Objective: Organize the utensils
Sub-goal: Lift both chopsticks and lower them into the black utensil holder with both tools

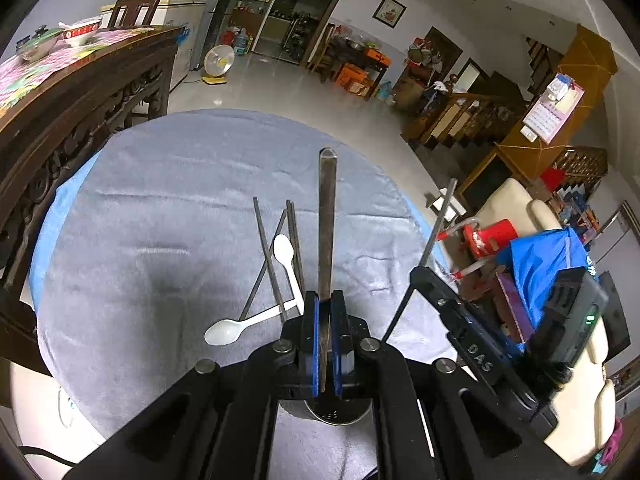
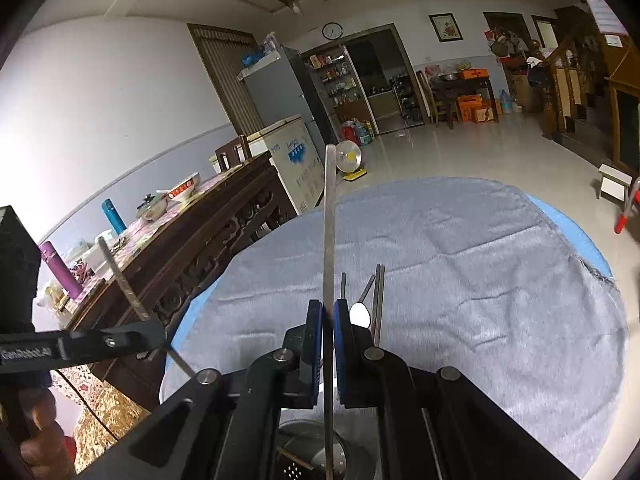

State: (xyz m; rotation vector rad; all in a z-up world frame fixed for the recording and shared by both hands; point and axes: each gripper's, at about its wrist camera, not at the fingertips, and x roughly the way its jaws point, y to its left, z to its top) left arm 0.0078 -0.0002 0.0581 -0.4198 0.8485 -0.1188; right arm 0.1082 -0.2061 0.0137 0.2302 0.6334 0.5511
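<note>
In the left wrist view my left gripper (image 1: 325, 300) is shut on a flat metal chopstick (image 1: 327, 216) that stands up and away from the pads. Right under it is a perforated metal utensil holder (image 1: 340, 414). To the right, my right gripper (image 1: 420, 276) grips a second metal chopstick (image 1: 442, 216). In the right wrist view the right gripper (image 2: 328, 304) is shut on its chopstick (image 2: 330, 220), whose lower end reaches down over the holder (image 2: 312, 456). The left gripper (image 2: 160, 334) shows at the left with its chopstick (image 2: 120, 276). Two white plastic spoons (image 1: 226, 330) (image 1: 285, 252) and loose chopsticks (image 1: 267, 252) lie on the cloth.
The round table has a grey cloth (image 1: 180, 200) over a blue cover. A dark carved sideboard (image 1: 80, 120) with bowls and bottles stands close on the left. A red stool (image 1: 490, 236) and a cream chair (image 1: 504, 200) are to the right. A person's hand (image 2: 36, 428) holds the left gripper.
</note>
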